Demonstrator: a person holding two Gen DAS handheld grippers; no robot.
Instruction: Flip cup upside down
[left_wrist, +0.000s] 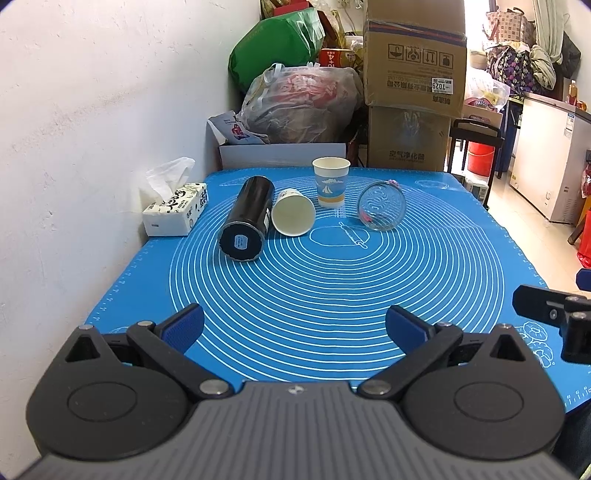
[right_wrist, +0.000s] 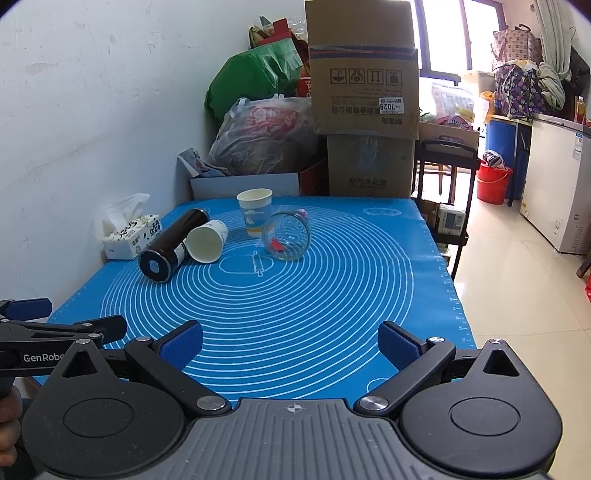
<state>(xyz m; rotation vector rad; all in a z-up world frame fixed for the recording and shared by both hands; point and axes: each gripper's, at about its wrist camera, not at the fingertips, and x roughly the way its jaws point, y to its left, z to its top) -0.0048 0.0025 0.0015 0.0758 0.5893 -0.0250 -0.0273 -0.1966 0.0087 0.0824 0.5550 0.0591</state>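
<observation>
A paper cup with a blue sailboat print (left_wrist: 330, 181) (right_wrist: 255, 211) stands upright at the far side of the blue mat (left_wrist: 332, 280) (right_wrist: 258, 302). A plain paper cup (left_wrist: 293, 212) (right_wrist: 207, 240) lies on its side, mouth toward me, next to a black flask (left_wrist: 247, 218) (right_wrist: 171, 244) that also lies down. A clear glass jar (left_wrist: 381, 206) (right_wrist: 287, 235) lies on its side to the right. My left gripper (left_wrist: 294, 328) is open and empty over the near mat. My right gripper (right_wrist: 290, 343) is open and empty, also near.
A tissue box (left_wrist: 177, 212) (right_wrist: 131, 236) sits at the left by the white wall. Cardboard boxes (left_wrist: 413, 74) (right_wrist: 364, 70) and plastic bags (left_wrist: 299, 103) (right_wrist: 266, 136) pile up behind the table. The table's right edge drops to a tiled floor (right_wrist: 517, 295).
</observation>
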